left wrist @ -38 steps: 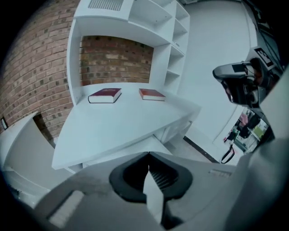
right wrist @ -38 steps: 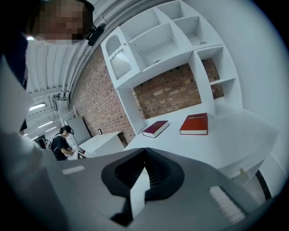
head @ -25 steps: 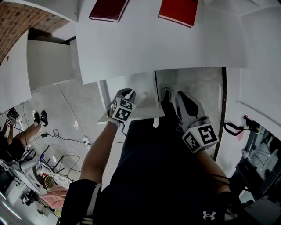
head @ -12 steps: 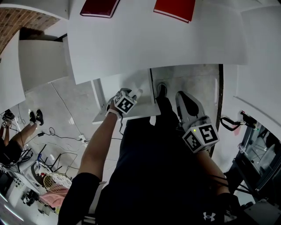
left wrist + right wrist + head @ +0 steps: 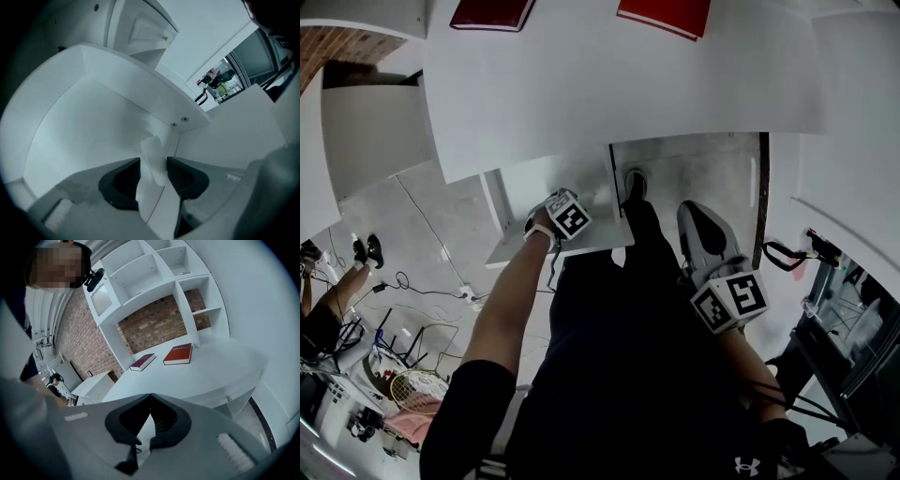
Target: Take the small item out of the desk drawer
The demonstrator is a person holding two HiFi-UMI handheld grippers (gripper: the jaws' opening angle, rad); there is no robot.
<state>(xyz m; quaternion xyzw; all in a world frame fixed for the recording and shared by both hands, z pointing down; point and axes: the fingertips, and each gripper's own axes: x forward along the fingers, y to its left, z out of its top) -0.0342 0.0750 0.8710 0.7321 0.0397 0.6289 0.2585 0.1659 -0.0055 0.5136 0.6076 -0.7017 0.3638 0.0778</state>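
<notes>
Left gripper (image 5: pixel 153 164) is down inside the open white desk drawer (image 5: pixel 89 117), jaws just been spreading and now apart, the small white paper-like item (image 5: pixel 151 180) standing between them unsqueezed; right gripper (image 5: pixel 150 399) hangs alongside, jaws pinched together, empty

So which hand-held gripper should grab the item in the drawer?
Left: the left hand-held gripper is inside the open drawer, jaws just opening, white item between them. The right hand-held gripper is shut, outside the drawer, facing the desktop.
</notes>
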